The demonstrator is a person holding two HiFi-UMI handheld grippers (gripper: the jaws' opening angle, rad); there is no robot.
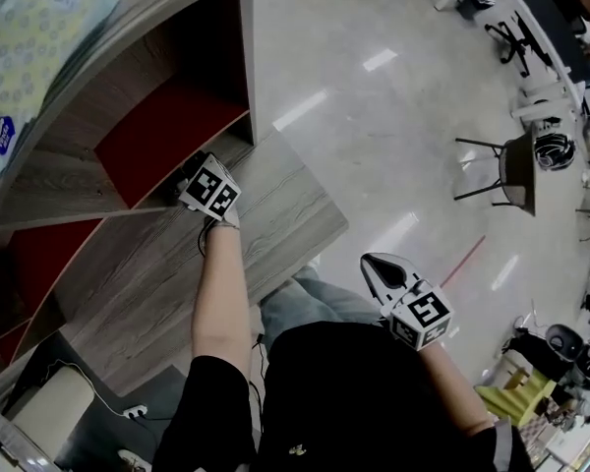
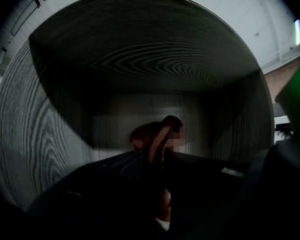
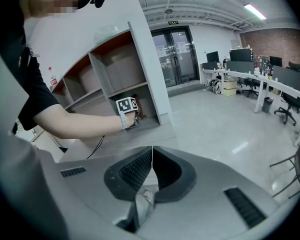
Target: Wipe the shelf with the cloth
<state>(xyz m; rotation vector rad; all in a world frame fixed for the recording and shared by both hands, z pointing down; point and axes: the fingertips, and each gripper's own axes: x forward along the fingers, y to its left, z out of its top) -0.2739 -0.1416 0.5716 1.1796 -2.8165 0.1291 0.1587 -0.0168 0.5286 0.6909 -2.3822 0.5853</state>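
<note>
The left tongs (image 2: 159,154) clamp one dark red cloth (image 2: 146,134) deep inside a wood-grain shelf (image 2: 35,134) compartment, where shadow swallows most of cloth and tongs alike. The right tongs (image 3: 151,151), pressed together on nothing, hang well apart over the glossy floor (image 1: 374,116).

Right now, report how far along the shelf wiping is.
Done: the cloth is picked up, pinched in the left gripper's jaws. In hand: that gripper reaches into the end compartment of the shelf, cloth inside it. Left: the wiping itself; no view shows which surfaces are already clean. The right gripper hangs idle over the floor, jaws shut and empty.
</note>
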